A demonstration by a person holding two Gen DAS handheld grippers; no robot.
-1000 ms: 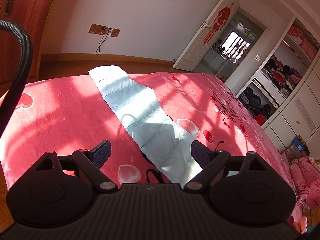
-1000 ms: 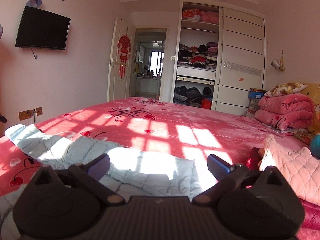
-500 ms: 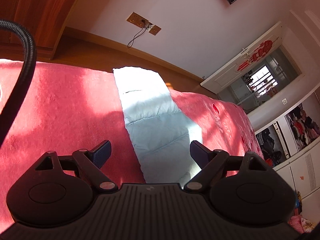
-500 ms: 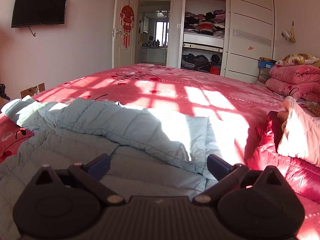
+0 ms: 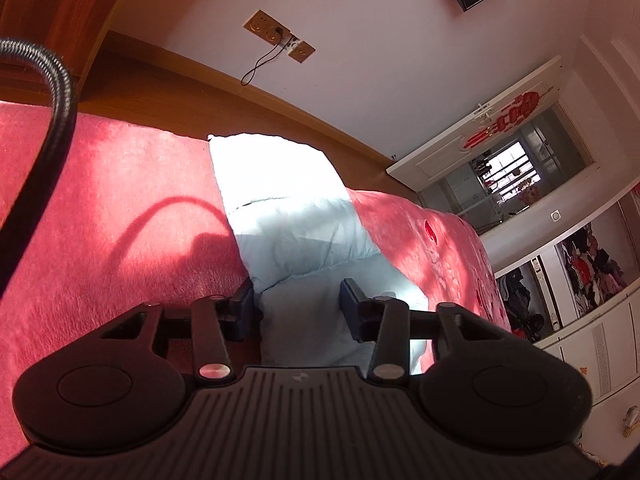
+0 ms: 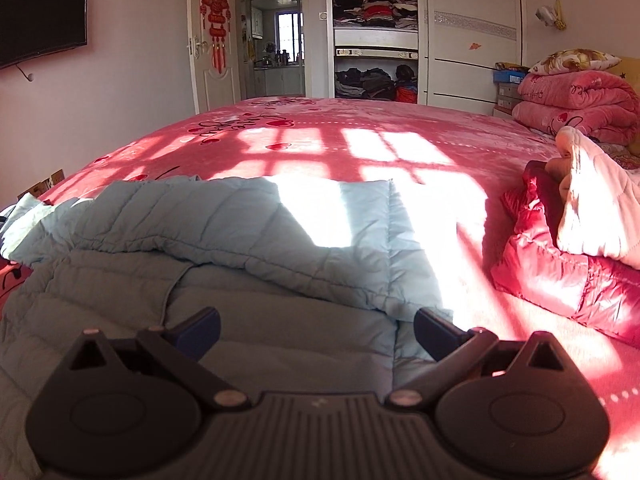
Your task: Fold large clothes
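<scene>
Since a second ago, the left gripper (image 5: 297,305) has dropped; its jaws are closing around the one pale blue jacket (image 6: 248,240) on the pink bedspread (image 6: 360,140). Right gripper (image 6: 316,330) is spread above it.

The jacket (image 6: 248,240) is matt, quilted pale-blue cloth lying on a fuzzy red plush blanket (image 6: 360,140). To the right a red jacket (image 6: 560,272) looks glossy; the gripper (image 6: 316,330) bodies are matt black ribbed plastic.
</scene>
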